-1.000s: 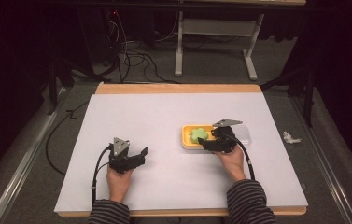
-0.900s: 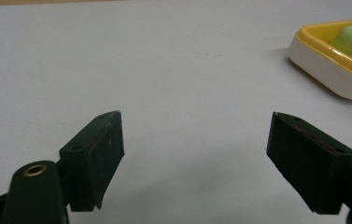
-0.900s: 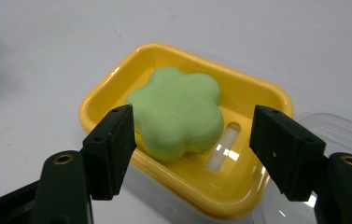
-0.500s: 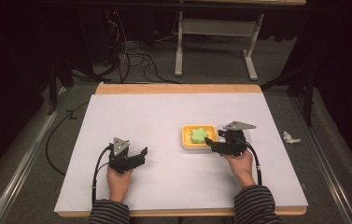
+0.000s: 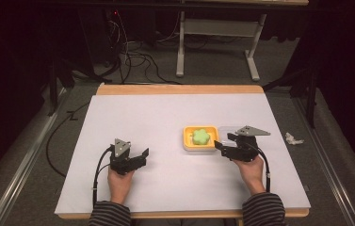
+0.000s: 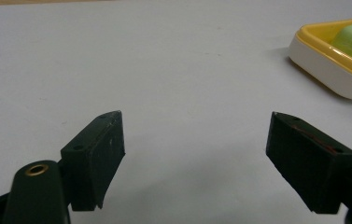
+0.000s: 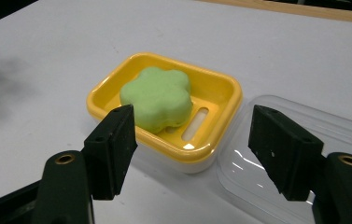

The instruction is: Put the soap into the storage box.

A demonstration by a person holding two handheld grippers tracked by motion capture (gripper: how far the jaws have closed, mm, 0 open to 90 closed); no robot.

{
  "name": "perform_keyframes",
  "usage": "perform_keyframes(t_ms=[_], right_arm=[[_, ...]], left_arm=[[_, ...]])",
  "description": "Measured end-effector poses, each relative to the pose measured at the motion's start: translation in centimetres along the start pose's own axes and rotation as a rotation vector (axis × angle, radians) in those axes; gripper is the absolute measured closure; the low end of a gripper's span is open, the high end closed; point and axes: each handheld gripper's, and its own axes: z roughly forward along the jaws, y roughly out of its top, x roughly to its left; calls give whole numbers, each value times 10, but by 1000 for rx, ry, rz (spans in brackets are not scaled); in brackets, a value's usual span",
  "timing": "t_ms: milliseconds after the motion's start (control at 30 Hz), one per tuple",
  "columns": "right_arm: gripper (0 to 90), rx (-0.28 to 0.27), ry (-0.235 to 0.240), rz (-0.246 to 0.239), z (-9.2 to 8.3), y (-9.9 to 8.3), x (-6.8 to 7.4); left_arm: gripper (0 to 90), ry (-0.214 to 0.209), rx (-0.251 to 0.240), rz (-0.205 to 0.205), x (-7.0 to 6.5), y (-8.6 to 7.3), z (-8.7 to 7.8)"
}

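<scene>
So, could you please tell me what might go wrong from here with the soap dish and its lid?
1. The clear lid lies flat on the table; the right tongs, open above its edge, may slip off or push it away.
2. The tongs sit close to the dish, so a stray move could shove it.
3. The soap stands above the rim and might catch the lid.

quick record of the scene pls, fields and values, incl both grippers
surface: white table
container: yellow soap dish, uncovered
contents: green flower-shaped soap in the dish
lid: clear lid on the table, right against the dish
left gripper: jaws apart, nothing between them, well away from the dish
right gripper: jaws apart, pointed at the dish and lid, gripping nothing
</scene>
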Motion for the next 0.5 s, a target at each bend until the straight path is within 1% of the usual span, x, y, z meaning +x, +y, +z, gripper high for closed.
perform_keyframes(t_ms=[200,267,500], right_arm=[[329,-10,-2,2,-7,-4,-2],[329,-15,-5,0,-9,-5,-3],[330,-28,-12,11,-15,-11,-6]], left_arm=[[201,4,-1,1,0,0,0],[201,5,-2,-5,0,0,1],[202,4,2,2,0,0,1]])
